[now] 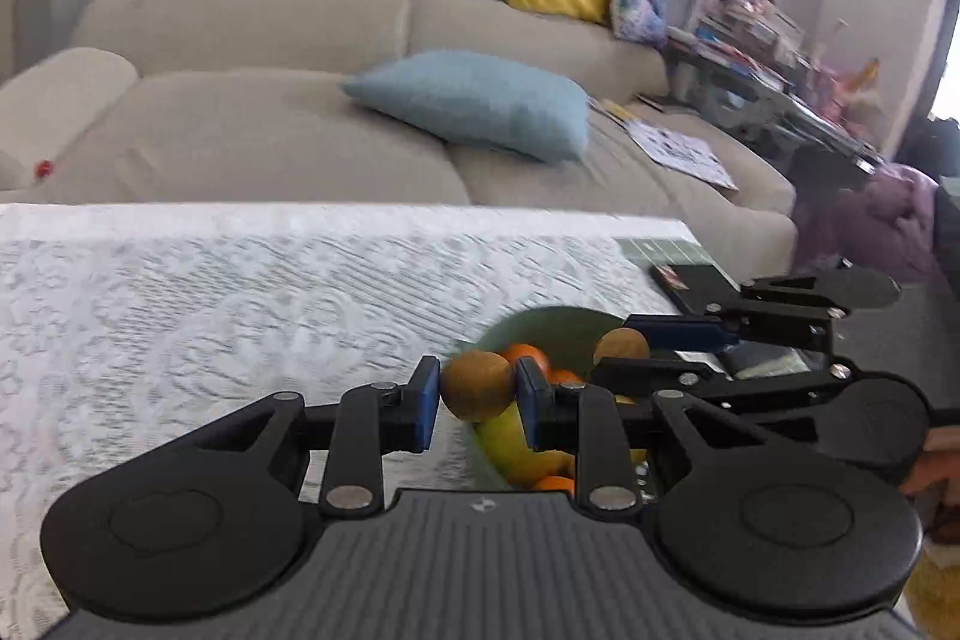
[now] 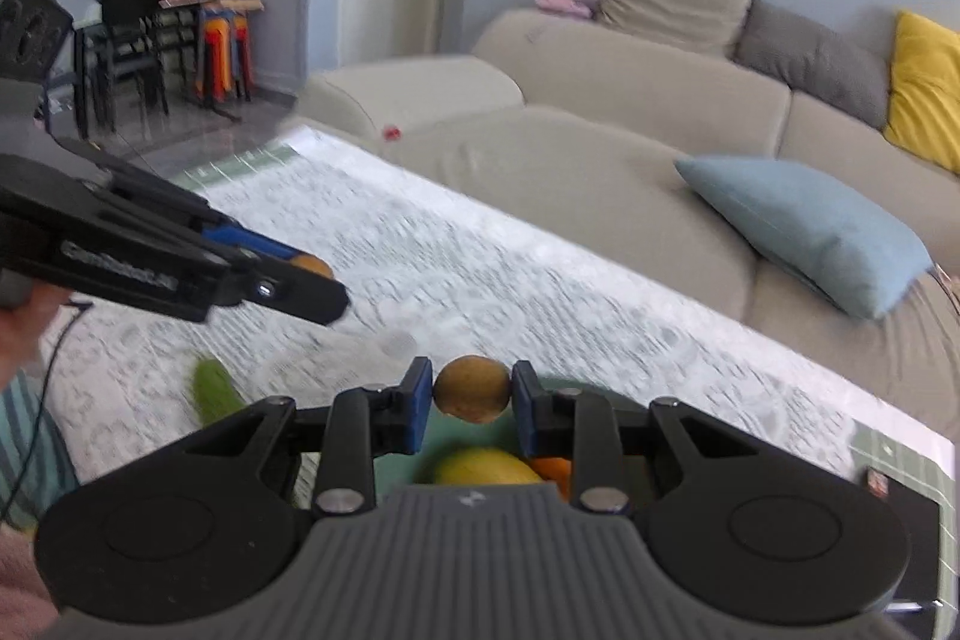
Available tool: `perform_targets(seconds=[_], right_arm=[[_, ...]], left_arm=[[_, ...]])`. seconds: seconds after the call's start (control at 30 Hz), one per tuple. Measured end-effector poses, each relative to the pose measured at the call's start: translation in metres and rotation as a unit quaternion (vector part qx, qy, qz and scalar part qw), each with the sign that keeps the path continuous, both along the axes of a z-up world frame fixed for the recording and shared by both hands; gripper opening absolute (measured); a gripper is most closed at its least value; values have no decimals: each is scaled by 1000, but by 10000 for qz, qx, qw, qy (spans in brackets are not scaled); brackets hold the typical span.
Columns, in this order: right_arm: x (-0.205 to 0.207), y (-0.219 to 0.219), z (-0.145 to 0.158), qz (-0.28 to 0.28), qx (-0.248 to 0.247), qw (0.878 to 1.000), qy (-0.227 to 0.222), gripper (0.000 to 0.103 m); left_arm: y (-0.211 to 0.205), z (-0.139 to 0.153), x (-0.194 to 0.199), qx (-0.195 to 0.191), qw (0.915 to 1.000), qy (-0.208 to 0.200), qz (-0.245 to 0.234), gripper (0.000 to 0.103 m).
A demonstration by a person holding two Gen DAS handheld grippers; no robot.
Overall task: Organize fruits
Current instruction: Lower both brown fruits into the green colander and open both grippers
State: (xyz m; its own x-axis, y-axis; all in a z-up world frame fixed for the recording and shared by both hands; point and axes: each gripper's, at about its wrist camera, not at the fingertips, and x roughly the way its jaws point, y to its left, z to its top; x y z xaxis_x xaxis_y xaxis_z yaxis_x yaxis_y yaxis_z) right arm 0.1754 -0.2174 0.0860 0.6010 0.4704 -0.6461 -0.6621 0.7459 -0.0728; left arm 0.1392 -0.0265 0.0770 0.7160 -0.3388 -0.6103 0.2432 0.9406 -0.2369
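My left gripper [image 1: 477,388] is shut on a brown kiwi [image 1: 478,385] and holds it above the near rim of a green bowl [image 1: 558,325]. The bowl holds oranges [image 1: 528,358] and a yellow mango [image 1: 516,445]. My right gripper [image 2: 471,391] is shut on a second brown kiwi [image 2: 472,388] above the same bowl [image 2: 447,430], over the mango [image 2: 486,466] and an orange [image 2: 552,469]. The right gripper also shows in the left wrist view [image 1: 654,343], holding its kiwi [image 1: 621,345]. The left gripper shows in the right wrist view [image 2: 312,274].
A white lace cloth [image 1: 210,310] covers the table. A green cucumber [image 2: 216,391] lies on the cloth left of the bowl. A dark book [image 1: 690,280] lies at the table's far right. A beige sofa [image 1: 270,136] with a blue cushion [image 1: 480,103] stands behind.
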Motion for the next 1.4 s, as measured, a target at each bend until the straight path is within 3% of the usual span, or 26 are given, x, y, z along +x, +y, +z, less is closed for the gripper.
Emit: perform_targets(seconds=[0.2, 0.4, 0.6, 0.73, 0.9, 1.1, 1.27, 1.4], right_arm=[[20, -27, -15, -51, -462, 9966, 683, 25], [35, -33, -36, 178, -891, 9850, 1466, 25], [51, -38, -52, 257, -998, 9692, 2235, 25], [55, -32, -56, 504, -1296, 9578, 2517, 25], [60, -19, -66, 761, -1737, 9421, 2765, 25], [72, -10, -80, 665, -1948, 9302, 3039, 26], [75, -10, -81, 616, -1942, 9289, 3094, 27], [73, -12, -73, 601, -1929, 9337, 2957, 39]], left_arm=[[-41, -18, 17, 185, 9968, 403, -669, 30], [-67, -40, 32, 370, 9879, 972, -1151, 30], [-69, -58, 39, 178, 9817, 1371, -1313, 30], [-77, -61, 44, 97, 9769, 1529, -1489, 30], [-82, -66, 46, 95, 9744, 1610, -1567, 30], [-78, -68, 47, 41, 9749, 1643, -1502, 30], [-79, -67, 46, 13, 9749, 1618, -1533, 30], [-84, -70, 46, 38, 9739, 1629, -1579, 30]])
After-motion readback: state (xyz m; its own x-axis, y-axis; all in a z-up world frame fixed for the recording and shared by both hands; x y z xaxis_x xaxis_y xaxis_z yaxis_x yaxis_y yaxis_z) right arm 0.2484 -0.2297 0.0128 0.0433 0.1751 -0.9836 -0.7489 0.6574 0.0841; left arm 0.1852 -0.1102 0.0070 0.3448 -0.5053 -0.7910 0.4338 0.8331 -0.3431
